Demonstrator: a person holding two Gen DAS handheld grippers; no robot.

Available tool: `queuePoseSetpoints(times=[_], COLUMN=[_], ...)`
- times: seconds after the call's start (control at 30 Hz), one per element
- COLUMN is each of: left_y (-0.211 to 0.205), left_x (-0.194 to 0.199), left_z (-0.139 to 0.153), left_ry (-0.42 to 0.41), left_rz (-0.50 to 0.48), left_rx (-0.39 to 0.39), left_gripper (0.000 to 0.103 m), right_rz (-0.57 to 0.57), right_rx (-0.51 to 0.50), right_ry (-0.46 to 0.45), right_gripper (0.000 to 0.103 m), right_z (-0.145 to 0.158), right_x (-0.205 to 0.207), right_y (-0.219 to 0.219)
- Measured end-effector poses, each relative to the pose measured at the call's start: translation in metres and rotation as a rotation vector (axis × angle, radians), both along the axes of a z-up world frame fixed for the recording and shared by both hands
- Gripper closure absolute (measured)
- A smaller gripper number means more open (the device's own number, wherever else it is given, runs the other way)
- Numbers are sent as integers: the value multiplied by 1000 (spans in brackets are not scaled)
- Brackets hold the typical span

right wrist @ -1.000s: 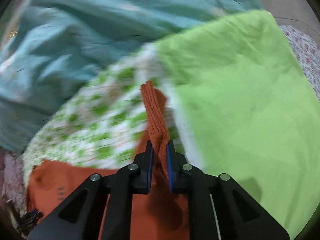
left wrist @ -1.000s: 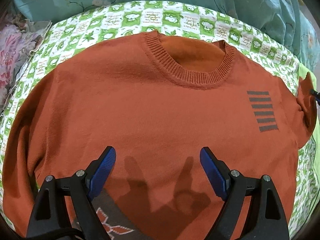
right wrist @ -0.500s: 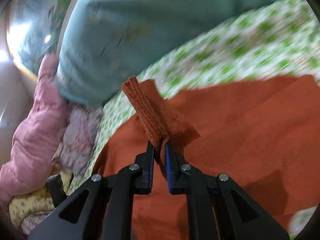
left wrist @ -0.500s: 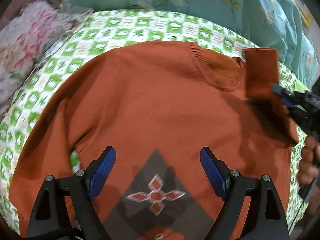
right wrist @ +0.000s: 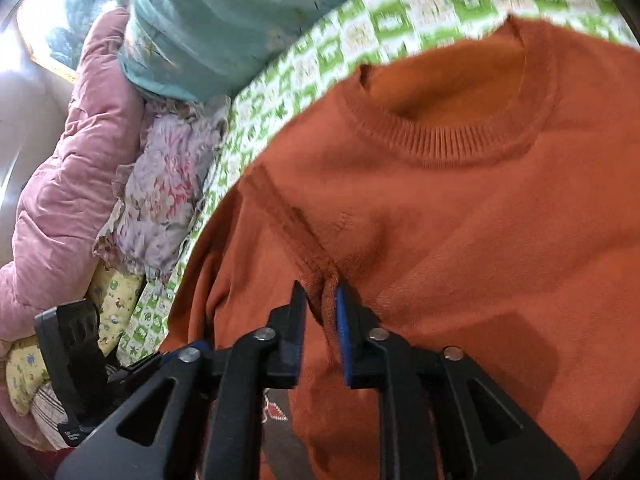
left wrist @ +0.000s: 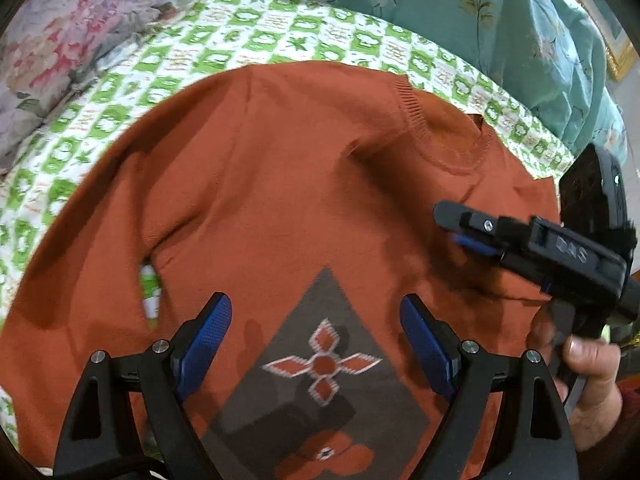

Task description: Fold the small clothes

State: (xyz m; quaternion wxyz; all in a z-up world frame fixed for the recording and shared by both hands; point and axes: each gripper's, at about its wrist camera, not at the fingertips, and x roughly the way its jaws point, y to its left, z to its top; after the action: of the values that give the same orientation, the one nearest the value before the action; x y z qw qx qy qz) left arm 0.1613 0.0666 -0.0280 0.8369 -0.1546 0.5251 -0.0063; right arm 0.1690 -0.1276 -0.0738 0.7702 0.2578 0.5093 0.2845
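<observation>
Right gripper [right wrist: 320,312], pinching the sleeve cuff [right wrist: 326,300], has carried it from the bedside across onto the orange sweater [left wrist: 280,200] lying flat on the checked sheet [left wrist: 240,40]; sleeve fold nearly laid, left gripper [left wrist: 316,328] spread above the hem.

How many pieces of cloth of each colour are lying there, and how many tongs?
Orange sweater: 1
Green-checked sheet: 1
Teal flowered quilt: 1
Pink padded jacket: 1
Pale flowered cloth: 1
Yellow printed cloth: 1
Tongs: 2, left tongs and right tongs
Total: 8
</observation>
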Motion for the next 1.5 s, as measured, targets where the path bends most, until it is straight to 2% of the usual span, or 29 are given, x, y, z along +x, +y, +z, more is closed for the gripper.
queuePoseSetpoints(times=[0.03,0.13,0.27,0.4,0.43,0.5,0.53,0.57,0.63,0.7,0.77,0.8,0.9,1.03,1.1,1.17,1.23,1.33,1.37,1.4,1.43,1.5], left_y=[-2,-9,-18,-23,-24,-28,-31,-33,-34,-28,-12,-2,28,27,25,23,21,18,18,14,13,10], left_x=[5,25,57,83,89,102,107,111,107,91,74,69,68,65,61,62,63,62,62,64,64,64], left_z=[-1,-10,-33,-37,-37,-37,-37,-36,-19,7,18,14,-14,-10,-10,-12,-12,-14,-15,-14,-13,-13], left_ry=[3,13,71,25,7,-25,-27,-31,-98,-205,-269,-263,-160,-180,-179,-170,-166,-154,-150,-149,-152,-162], left_rz=[-3,-19,-13,15,16,-3,-22,-42,-75,-92,-66,-42,32,17,5,5,10,2,-3,-10,-14,-17], left_rx=[-18,-81,-160,-193,-202,-221,-226,-225,-213,-205,-184,-167,-163,-119,-91,-86,-84,-76,-74,-70,-65,-41], left_gripper=[16,16,16,15,20,50,80,99,97,97,98,98,97,97,97,97,97,97,97,97,97,97], right_rz=[-8,-36,-124,-196,-217,-247,-264,-276,-289,-309,-334,-352,-413,-482,-501,-513,-504,-437,-419,-393,-356,-372], right_rx=[4,10,14,6,-2,-7,-10,-16,-32,-64,-83,-92,-126,-222,-289,-324,-370,-422,-428,-462,-485,-476], right_ry=[-2,-25,-29,-36,-38,-35,-33,-32,-35,-43,-51,-55,-56,-47,-31,-12,12,97,110,93,82,84], right_gripper=[57,56,56,56,56,56,56,56,56,56,56,56,56,56,52,41,41,41,46,55,91,92], right_z=[1,9,22,33,35,38,39,40,41,44,46,46,45,41,37,29,20,-5,-9,-9,-7,-3], right_x=[-2,-10,-21,-39,-45,-53,-58,-61,-66,-72,-77,-79,-80,-70,-60,-48,-35,-14,-11,-10,-7,-7], right_y=[-5,-20,-62,-100,-109,-119,-124,-127,-133,-141,-151,-157,-176,-201,-210,-220,-223,-221,-218,-214,-211,-217])
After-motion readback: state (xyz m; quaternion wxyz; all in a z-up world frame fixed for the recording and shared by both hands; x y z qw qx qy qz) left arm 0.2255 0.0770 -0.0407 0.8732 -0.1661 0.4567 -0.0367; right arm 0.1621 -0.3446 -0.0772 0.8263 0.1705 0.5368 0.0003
